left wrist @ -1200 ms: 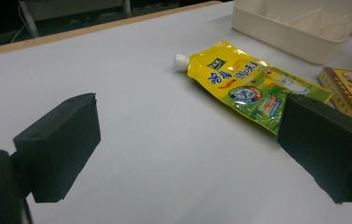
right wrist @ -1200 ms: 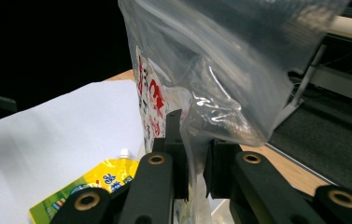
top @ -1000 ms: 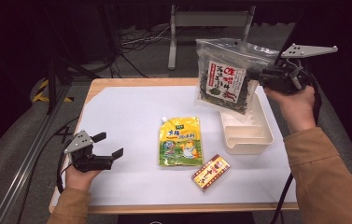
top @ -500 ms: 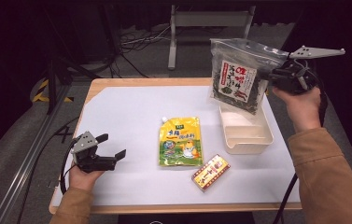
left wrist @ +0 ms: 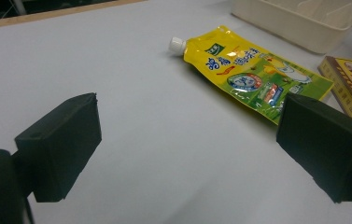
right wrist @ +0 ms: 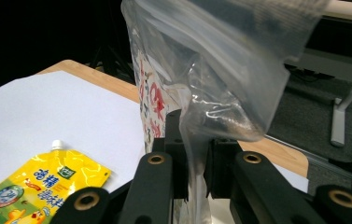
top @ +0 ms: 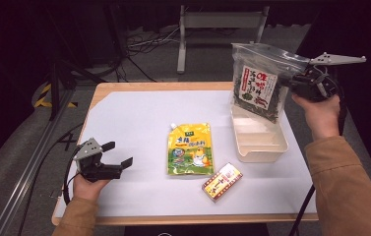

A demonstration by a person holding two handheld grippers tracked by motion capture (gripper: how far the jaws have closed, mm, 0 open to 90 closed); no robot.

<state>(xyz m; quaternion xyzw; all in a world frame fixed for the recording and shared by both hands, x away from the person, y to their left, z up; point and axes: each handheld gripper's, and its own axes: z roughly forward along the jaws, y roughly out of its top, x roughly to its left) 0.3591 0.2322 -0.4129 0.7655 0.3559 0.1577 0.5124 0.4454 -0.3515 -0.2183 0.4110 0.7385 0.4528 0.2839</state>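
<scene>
- Overhead, the high view had the right gripper [top: 291, 82] raised above the tabletop's far right corner, jaws clamped on the side edge of a clear seaweed bag [top: 259, 83], which hung in the air over the far end of the cream tray [top: 281, 147].
- Right gripper view added the detail: both jaws pinched shut on the transparent plastic of the seaweed bag [right wrist: 201, 93], red print visible on its label, bag edge upright between them.
- Left gripper view showed the left gripper [left wrist: 187, 154] with jaws wide apart, nothing between them, low over the white sheet, facing the yellow sauce pouch [left wrist: 253, 74].
- High view placed the left gripper [top: 119, 155] at the near left of the tabletop, well apart from the bag.
- Tabletop [top: 139, 87] was light wood under a white sheet; room around it dark, grey floor, cables and a metal stand leg behind.
- Sauce pouch [top: 189, 150] lay flat mid-table, white cap pointing away from the person.
- Small red-and-yellow box [top: 222, 181] lay just near-right of the pouch, close to the tray's near corner.
- Tray interior looked bare in the high view; could not tell about the part behind the bag.
</scene>
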